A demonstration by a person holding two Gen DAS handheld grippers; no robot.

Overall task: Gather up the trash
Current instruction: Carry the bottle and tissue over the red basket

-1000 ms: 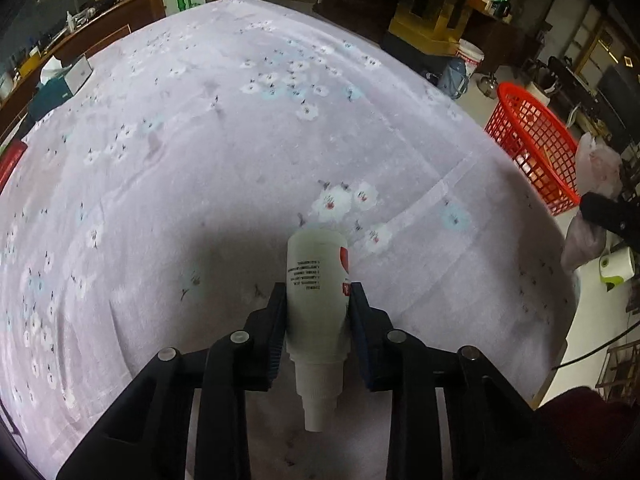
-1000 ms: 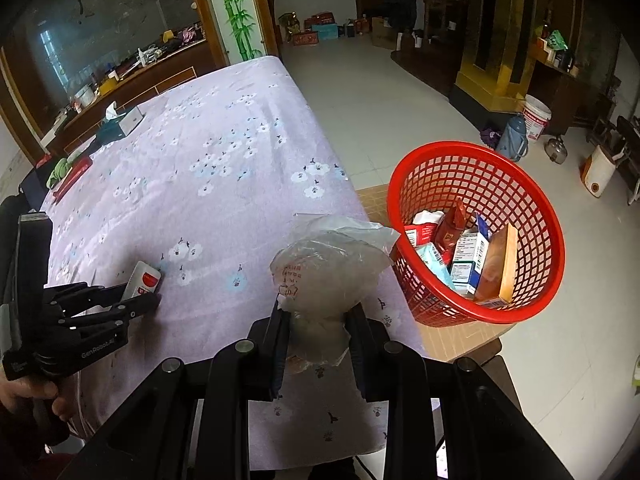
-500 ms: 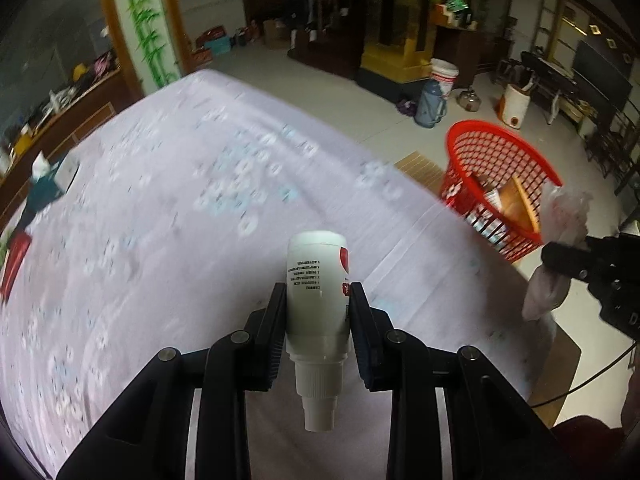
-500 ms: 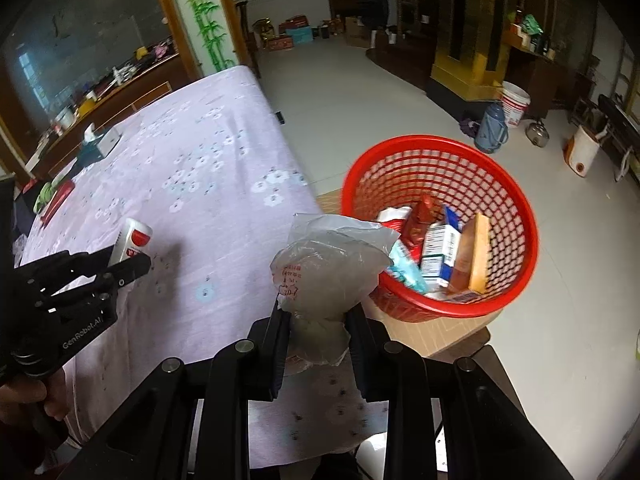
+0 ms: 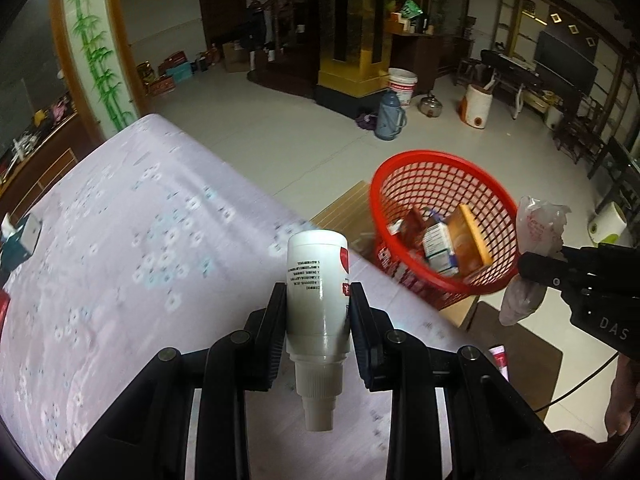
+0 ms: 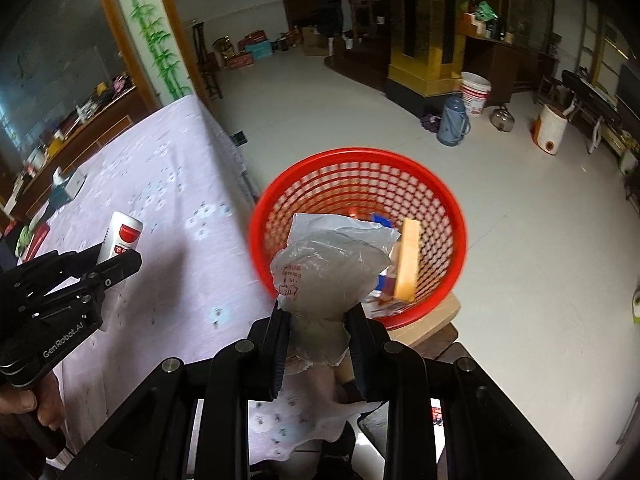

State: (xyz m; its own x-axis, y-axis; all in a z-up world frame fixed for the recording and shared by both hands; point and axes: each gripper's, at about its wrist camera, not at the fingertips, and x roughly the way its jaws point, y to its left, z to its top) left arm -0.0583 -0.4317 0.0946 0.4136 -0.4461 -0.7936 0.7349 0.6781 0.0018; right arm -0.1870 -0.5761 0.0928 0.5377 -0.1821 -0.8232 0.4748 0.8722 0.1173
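Drop-off step: right claw (image 6: pixel 316 320) clamped on plastic bag (image 6: pixel 328 268) over red basket (image 6: pixel 456 216) at frame centre, left claw (image 5: pixel 318 312) gripping white bottle (image 5: pixel 318 280) above table (image 5: pixel 120 240); next, release the bag, then swing the bottle over

Pale tiled floor (image 5: pixel 280 136), bamboo-painted pillar (image 5: pixel 96 52), dark staircase (image 5: pixel 276 12).

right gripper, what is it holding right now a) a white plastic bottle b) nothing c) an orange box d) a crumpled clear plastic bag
d: the right gripper is shut on a crumpled clear plastic bag in front of the red mesh plastic basket, while the white plastic bottle with a red label sits in the left gripper.
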